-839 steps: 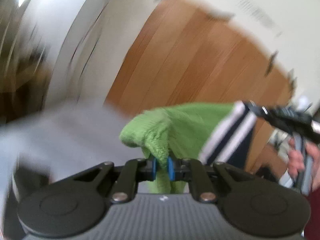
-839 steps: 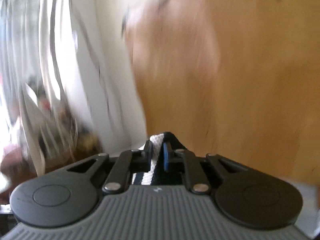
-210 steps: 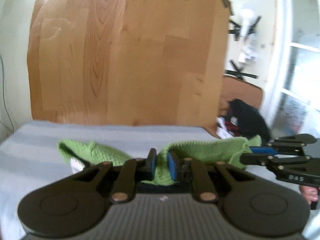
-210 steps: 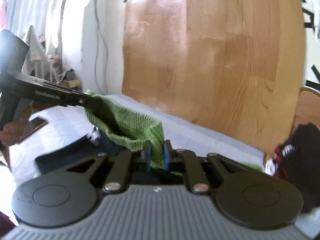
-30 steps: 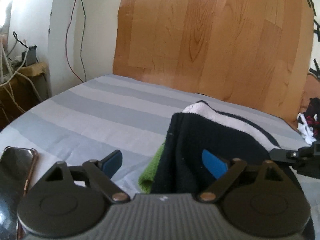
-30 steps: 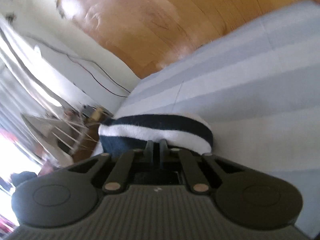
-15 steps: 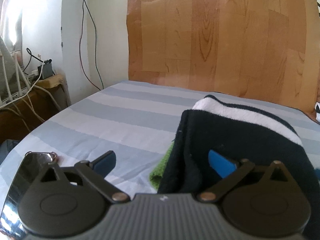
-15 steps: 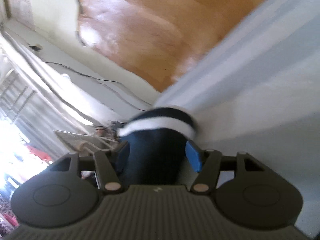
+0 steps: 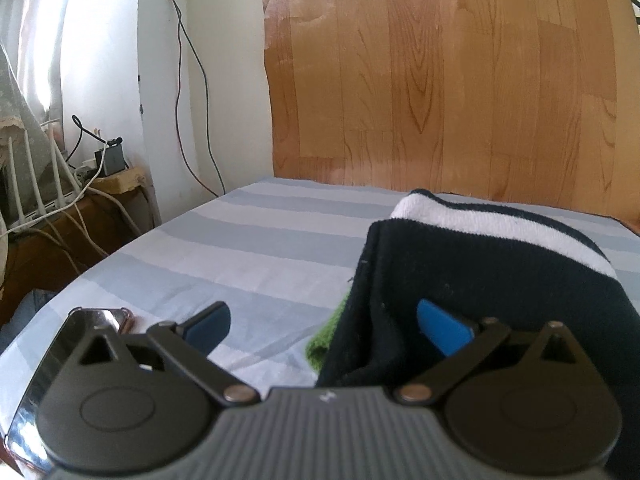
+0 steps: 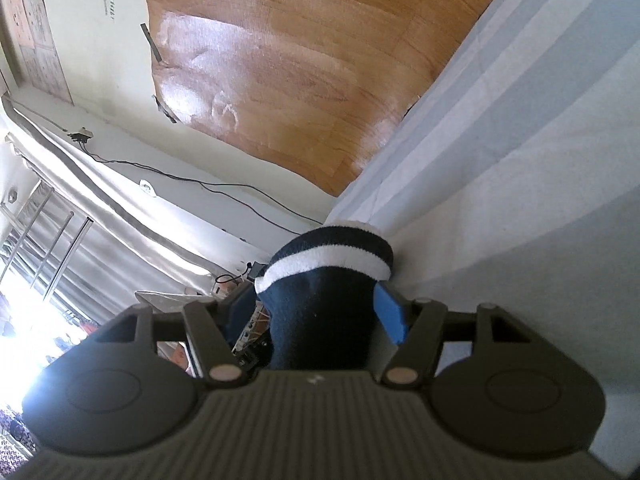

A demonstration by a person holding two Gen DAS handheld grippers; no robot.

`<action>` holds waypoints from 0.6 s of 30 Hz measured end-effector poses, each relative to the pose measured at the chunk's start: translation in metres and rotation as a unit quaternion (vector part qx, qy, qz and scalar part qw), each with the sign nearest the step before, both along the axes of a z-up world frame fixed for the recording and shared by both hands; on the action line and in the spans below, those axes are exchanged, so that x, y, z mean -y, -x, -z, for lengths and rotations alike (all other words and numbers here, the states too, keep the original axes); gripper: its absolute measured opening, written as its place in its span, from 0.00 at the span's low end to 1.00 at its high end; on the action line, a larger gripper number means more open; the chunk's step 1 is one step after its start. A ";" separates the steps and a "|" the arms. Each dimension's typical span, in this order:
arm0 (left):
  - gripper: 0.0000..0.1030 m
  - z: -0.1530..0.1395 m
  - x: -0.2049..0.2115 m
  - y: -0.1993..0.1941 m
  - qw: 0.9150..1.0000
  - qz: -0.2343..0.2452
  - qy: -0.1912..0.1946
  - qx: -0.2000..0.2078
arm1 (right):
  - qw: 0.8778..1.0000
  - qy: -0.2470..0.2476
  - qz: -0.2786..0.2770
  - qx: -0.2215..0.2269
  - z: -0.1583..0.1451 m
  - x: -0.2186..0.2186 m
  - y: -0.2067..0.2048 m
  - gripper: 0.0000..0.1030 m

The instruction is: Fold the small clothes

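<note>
A folded navy garment (image 9: 480,276) with a white stripe and a green layer (image 9: 330,336) showing underneath lies on the grey striped bed sheet (image 9: 240,248). My left gripper (image 9: 322,316) is open wide at the garment's near left corner. Its right pad (image 9: 440,326) rests over the navy cloth and its left pad (image 9: 210,322) hangs over bare sheet. In the right wrist view, rolled sideways, the garment's striped end (image 10: 332,258) sits between the jaws of my right gripper (image 10: 316,300). Those jaws are opening, and the pads stand clear of the cloth.
A phone (image 9: 92,320) lies on the sheet just left of the left gripper. Beyond the bed's left edge stands a low wooden stand (image 9: 60,216) with a router and cables. A wood-pattern panel (image 9: 440,80) covers the wall behind the bed.
My right gripper has let go of the striped garment end and its jaws have spread. The left jaws widened a little, its view swung left, and the right gripper left that view.
</note>
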State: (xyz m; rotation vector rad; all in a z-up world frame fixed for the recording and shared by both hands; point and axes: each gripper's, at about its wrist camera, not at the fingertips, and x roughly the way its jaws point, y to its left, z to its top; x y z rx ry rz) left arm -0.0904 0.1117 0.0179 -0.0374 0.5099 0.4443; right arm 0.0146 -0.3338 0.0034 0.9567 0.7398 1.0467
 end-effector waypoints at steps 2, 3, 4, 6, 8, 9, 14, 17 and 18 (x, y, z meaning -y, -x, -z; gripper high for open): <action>1.00 0.001 -0.001 0.001 1.000 0.001 0.003 0.004 | 1.000 0.003 -0.001 0.007 0.000 0.000 0.001 0.69; 1.00 0.001 -0.002 0.001 1.000 0.001 0.007 0.005 | 1.000 0.005 -0.003 0.012 -0.001 -0.001 0.002 0.70; 1.00 0.001 -0.003 0.001 1.000 0.002 0.011 0.006 | 1.000 0.008 -0.006 0.017 -0.002 -0.002 0.002 0.72; 1.00 0.001 -0.006 0.001 1.000 0.002 0.020 0.008 | 0.999 0.013 -0.011 0.027 -0.004 -0.004 0.004 0.75; 1.00 0.001 -0.006 0.002 1.000 0.002 0.022 0.009 | 0.999 0.018 -0.015 0.035 -0.006 -0.005 0.005 0.77; 1.00 0.001 -0.006 0.002 1.000 0.002 0.022 0.010 | 0.999 0.019 -0.015 0.036 -0.006 -0.006 0.005 0.77; 1.00 0.002 -0.007 0.002 1.000 0.002 0.021 0.011 | 0.999 0.014 -0.014 0.033 -0.005 -0.004 0.003 0.77; 1.00 0.002 -0.008 0.002 1.000 0.002 0.022 0.011 | 0.999 0.015 -0.015 0.033 -0.005 -0.005 0.004 0.77; 1.00 0.002 -0.008 0.002 1.000 0.002 0.023 0.012 | 0.999 0.016 -0.016 0.034 -0.005 -0.005 0.003 0.77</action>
